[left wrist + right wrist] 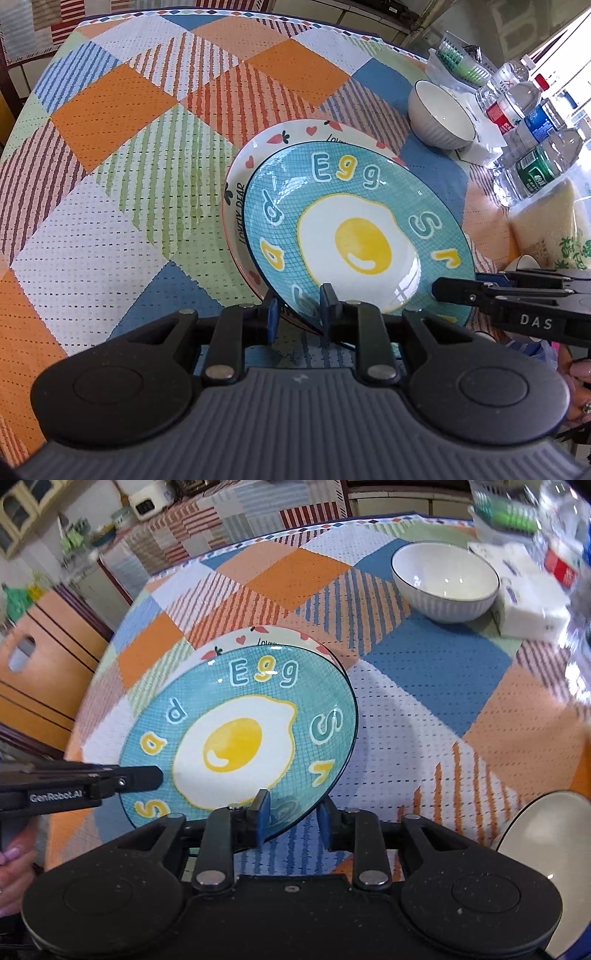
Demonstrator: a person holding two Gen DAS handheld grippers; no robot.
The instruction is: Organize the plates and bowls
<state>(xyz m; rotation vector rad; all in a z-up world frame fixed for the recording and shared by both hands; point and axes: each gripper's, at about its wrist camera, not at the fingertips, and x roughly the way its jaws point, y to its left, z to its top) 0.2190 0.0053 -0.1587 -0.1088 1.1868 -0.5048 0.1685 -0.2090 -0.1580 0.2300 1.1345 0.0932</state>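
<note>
A teal plate with a fried-egg picture (354,229) lies on a white plate with hearts and carrots (243,173) on the patchwork tablecloth. My left gripper (299,310) is shut on the near rim of the two stacked plates. My right gripper (291,812) has its jaws around the teal plate's (243,734) near rim with a gap left, so it is open; the white plate (255,638) shows behind. A white ribbed bowl (441,118) (445,579) stands further back. Each gripper also shows from the side in the other view.
Several water bottles (524,122), a tissue pack (528,598) and a clear box with green items (458,59) stand at the right. Another white bowl (546,842) sits at the near right. A rice bag (546,221) lies to the right. The table edge curves left.
</note>
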